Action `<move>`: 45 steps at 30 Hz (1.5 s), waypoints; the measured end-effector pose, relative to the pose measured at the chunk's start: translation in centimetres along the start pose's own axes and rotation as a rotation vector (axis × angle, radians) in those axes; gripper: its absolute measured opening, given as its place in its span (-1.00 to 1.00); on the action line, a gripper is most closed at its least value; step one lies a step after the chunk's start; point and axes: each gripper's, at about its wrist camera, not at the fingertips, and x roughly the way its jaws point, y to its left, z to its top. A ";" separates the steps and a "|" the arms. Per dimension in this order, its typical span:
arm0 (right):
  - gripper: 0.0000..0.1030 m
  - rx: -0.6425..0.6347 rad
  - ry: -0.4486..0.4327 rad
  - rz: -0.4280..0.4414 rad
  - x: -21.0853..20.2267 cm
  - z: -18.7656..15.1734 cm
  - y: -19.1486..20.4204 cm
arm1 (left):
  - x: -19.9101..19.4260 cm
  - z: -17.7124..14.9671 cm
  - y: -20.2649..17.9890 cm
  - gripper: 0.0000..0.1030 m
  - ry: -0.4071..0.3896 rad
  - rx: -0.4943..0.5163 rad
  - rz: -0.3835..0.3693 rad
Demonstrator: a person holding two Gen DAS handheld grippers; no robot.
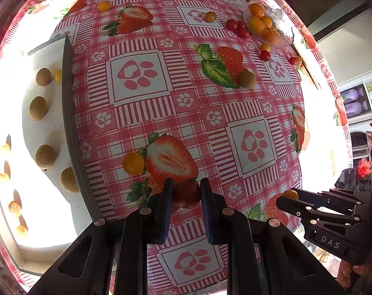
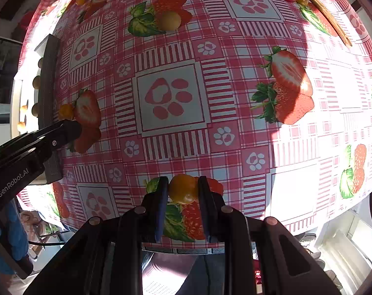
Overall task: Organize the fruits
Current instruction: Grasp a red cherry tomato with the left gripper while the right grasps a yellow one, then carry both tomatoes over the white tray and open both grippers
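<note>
Tray wall between left claw and tray's brown fruits.

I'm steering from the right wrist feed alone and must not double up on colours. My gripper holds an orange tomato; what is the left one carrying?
Observer: The left gripper is shut on a red tomato, held between its blue pads just above the tablecloth.
Operator: I see only the dark edge of the tray. What is inside it?
Observer: The white tray holds brown round fruits in one row and small yellow-orange ones in another, further from the edge.
Operator: Where are the other loose reds?
Observer: A cluster of red tomatoes lies beside a clear bowl filled with orange tomatoes, at the far end of the table.
</note>
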 end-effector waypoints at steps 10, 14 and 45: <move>-0.48 -0.033 -0.017 0.005 -4.7 3.8 0.9 | -3.6 -0.6 2.2 -0.55 -0.085 -0.039 0.010; -0.48 -0.064 -0.025 0.005 -5.7 4.5 2.5 | -4.5 -1.0 3.5 -0.55 -0.111 -0.075 0.018; -0.48 -0.384 -0.021 0.120 -3.8 10.2 22.0 | -4.8 -5.8 16.2 -0.55 -0.172 -0.374 0.177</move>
